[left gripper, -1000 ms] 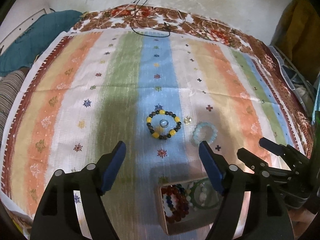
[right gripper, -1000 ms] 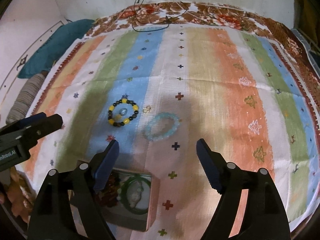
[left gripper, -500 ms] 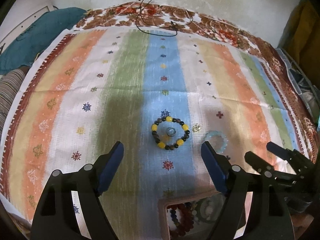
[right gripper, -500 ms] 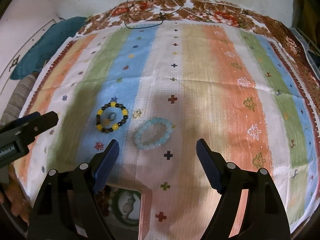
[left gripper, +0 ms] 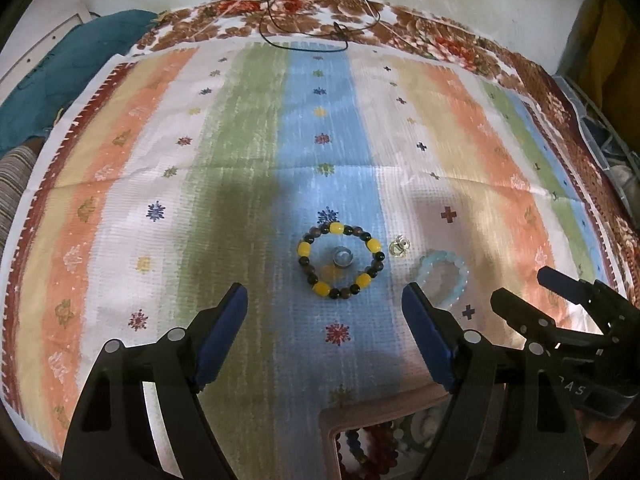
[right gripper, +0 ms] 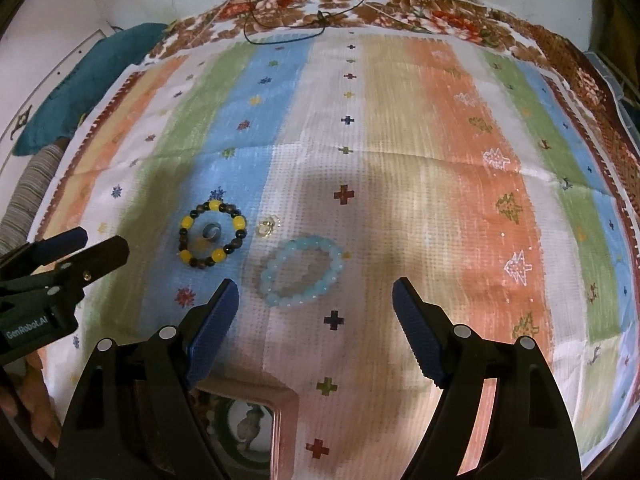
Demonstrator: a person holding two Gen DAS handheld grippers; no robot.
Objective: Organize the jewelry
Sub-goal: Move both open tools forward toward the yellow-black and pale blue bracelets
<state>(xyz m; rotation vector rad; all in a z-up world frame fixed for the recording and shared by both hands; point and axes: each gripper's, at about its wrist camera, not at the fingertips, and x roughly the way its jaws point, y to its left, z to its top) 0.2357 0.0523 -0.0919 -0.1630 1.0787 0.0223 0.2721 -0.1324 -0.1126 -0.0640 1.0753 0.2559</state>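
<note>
Striped cloth (right gripper: 400, 184); pink box (left gripper: 380, 412) holds beaded bracelets (left gripper: 372, 452)

A: What moved?
B: Both; the left gripper (left gripper: 324, 338) has advanced toward the yellow-and-dark bracelet (left gripper: 340, 260); the box (left gripper: 384, 440) has slid down to the frame's lower edge.
A: And the other?
B: The right gripper (right gripper: 314, 330) has closed in on the pale blue bracelet (right gripper: 302, 272), now lying between its open fingers.

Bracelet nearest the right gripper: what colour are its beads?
Pale translucent blue bracelet; clearest in the right wrist view.
</note>
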